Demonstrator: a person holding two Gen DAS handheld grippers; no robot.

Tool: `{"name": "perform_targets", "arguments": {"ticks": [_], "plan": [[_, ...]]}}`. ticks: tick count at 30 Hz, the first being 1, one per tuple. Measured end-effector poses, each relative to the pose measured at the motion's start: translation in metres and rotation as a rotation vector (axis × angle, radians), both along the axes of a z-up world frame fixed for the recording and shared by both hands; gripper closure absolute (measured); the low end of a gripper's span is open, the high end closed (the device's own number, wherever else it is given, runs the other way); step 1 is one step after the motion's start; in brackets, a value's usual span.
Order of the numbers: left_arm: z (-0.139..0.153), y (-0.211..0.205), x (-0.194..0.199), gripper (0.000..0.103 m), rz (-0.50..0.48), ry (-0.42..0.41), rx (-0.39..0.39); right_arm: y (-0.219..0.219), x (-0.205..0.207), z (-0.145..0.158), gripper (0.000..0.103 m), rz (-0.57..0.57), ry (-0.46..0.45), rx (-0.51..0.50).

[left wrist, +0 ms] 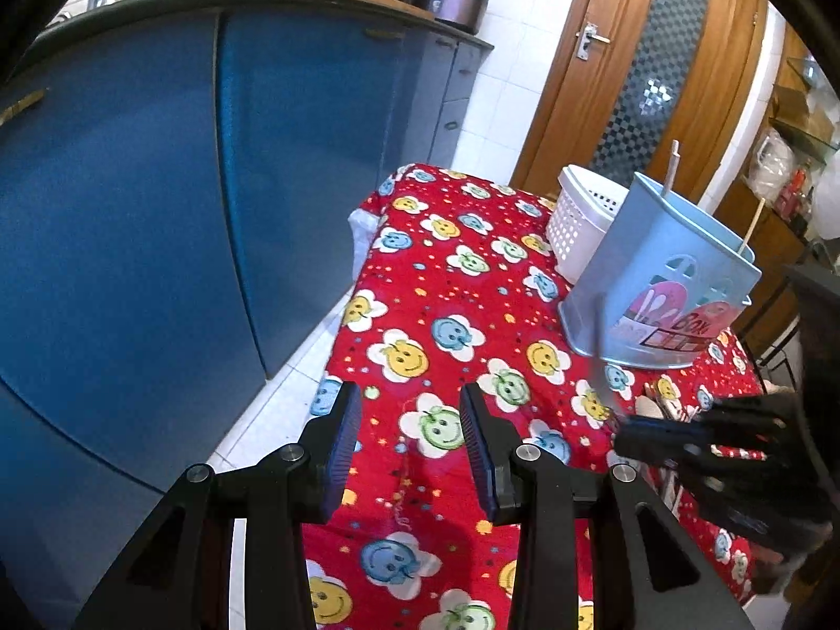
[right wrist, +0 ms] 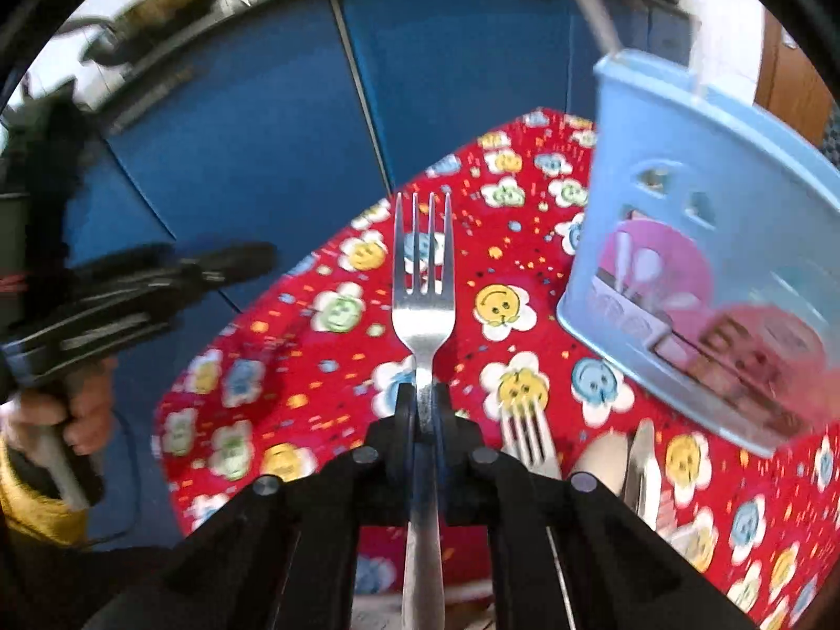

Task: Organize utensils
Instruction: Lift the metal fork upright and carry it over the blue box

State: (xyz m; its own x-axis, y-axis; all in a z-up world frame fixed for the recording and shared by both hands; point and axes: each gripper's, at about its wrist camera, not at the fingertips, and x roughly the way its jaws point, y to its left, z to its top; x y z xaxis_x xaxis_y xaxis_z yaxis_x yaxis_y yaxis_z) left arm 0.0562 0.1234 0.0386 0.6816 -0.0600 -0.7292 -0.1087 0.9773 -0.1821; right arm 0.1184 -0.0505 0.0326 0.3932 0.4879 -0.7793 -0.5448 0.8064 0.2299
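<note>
The right tool (right wrist: 423,409), black with two fingers, is pressed together on the neck of a silver metal fork (right wrist: 423,283). The fork's handle runs back between the fingers, and its four tines point forward, away from the tool, above the bench (right wrist: 252,399) covered in a red cloth printed with smiling flowers. A pale blue plastic utensil holder (right wrist: 703,283) stands ahead and to the right of the fork. Another fork (right wrist: 527,438) and a knife (right wrist: 643,464) lie on the cloth just right of the tool. The left tool (left wrist: 412,438) hovers over the cloth, its fingers spread with nothing between them.
</note>
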Motion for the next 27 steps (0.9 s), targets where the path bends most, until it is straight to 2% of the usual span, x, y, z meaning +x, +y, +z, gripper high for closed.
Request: {"name": "perform_targets", "arguments": {"ticks": [5, 9, 19, 27], "plan": [[-0.001, -0.017, 0.001, 0.063, -0.037, 0.004, 0.000, -0.029, -0.039, 0.019, 0.096, -0.073, -0.100, 0.101], [-0.001, -0.034, 0.003, 0.063, -0.072, 0.004, 0.001, -0.053, -0.061, 0.028, 0.096, -0.144, -0.164, 0.139], [0.002, -0.077, 0.006, 0.063, -0.159, -0.006, -0.003, -0.104, -0.081, 0.046, 0.096, -0.319, -0.295, 0.110], [0.005, -0.097, 0.012, 0.063, -0.177, -0.008, -0.017, -0.142, -0.082, 0.059, 0.096, -0.425, -0.367, 0.146]]}}
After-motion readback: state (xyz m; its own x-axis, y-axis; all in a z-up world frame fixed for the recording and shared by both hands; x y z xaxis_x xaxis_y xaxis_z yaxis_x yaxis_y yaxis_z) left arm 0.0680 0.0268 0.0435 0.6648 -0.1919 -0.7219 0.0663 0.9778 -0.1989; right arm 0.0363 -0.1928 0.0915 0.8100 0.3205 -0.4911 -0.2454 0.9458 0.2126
